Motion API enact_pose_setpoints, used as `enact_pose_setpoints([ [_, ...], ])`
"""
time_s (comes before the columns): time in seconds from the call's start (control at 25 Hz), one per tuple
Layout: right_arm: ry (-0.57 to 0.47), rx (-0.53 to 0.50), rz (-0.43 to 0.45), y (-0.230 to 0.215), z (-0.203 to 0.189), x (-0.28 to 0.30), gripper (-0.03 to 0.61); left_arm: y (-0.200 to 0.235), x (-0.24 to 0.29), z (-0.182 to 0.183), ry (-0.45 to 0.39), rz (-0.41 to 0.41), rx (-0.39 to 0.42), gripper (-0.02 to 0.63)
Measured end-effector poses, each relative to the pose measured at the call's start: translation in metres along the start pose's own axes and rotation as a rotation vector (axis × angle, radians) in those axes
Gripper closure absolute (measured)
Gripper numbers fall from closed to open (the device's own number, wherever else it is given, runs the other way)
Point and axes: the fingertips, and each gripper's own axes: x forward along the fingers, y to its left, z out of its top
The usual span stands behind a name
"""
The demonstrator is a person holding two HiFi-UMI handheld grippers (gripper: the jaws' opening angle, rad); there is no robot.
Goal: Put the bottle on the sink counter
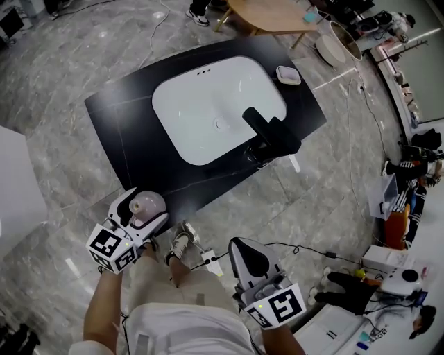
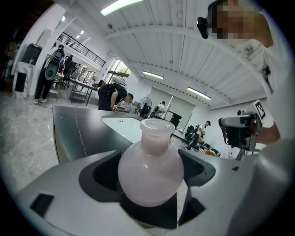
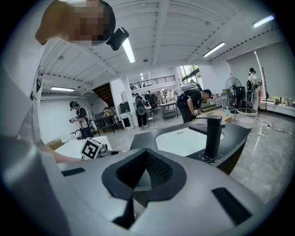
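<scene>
A round pale pink bottle [image 1: 148,205] with a short neck sits between the jaws of my left gripper [image 1: 141,208], which is shut on its belly and holds it above the floor, just short of the near edge of the black sink counter [image 1: 132,132]. In the left gripper view the bottle [image 2: 151,170] stands upright, with the counter [image 2: 76,133] and the white basin [image 2: 120,125] beyond it. My right gripper [image 1: 244,251] hangs lower right over the floor, shut and empty. A black faucet [image 1: 269,133] stands at the basin's [image 1: 208,104] right side.
A small white soap dish [image 1: 288,74] lies on the counter's far right corner. The floor is grey marble, with cables [image 1: 305,249] and boxes and gear [image 1: 395,229] at the right. A wooden table [image 1: 270,14] stands beyond the counter. My shoe [image 1: 180,244] is below.
</scene>
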Motion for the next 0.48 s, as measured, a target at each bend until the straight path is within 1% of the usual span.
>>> enact_pose_setpoints([
  [0.2,0.001,0.005,-0.005,-0.002,-0.003,-0.003,0.569,-0.004,0.007,-0.011,0.060,0.012,0.077,0.222],
  [0.48,0.000,0.012,-0.008,0.001,-0.005,-0.004,0.569,-0.005,0.016,-0.020,0.112,0.032,0.146,0.221],
])
